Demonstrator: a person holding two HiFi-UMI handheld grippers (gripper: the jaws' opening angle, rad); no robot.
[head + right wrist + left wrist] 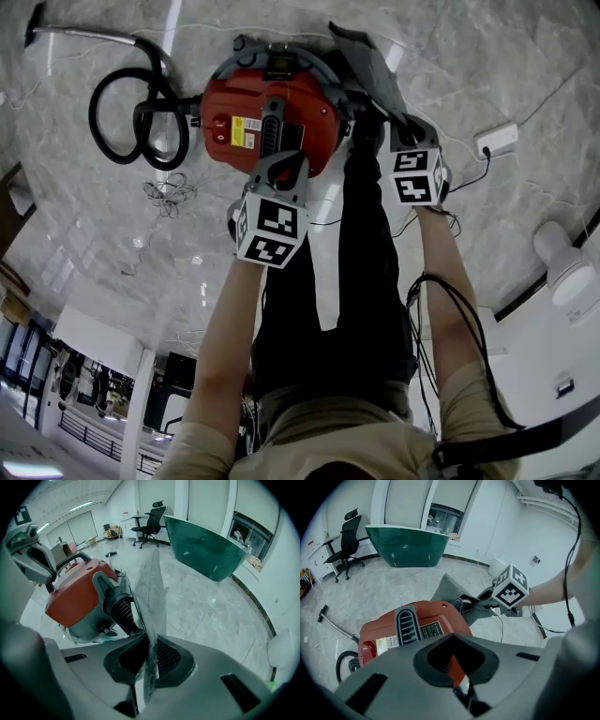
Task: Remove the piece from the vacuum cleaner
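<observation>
The red vacuum cleaner (267,112) sits on the marble floor (112,244). The grey fabric piece (152,597) rises from its back. The right gripper (149,667), arm stretched forward, has its jaws pinching that piece. The left gripper (457,672) presses low, its jaws closed on the vacuum's red edge. 1 coiled hose (131,117) lies beside it, and a green counter (201,545) stands beyond.

Grey marble floor (94,225) all round me, glossy with lamp glare. Across the room there's a curved green counter (405,550), with a black office chair (349,538) standing apart at its left. A white power strip (497,139) lies on the floor to my right, and a loose tangle of thin cord (169,192) to my left.
</observation>
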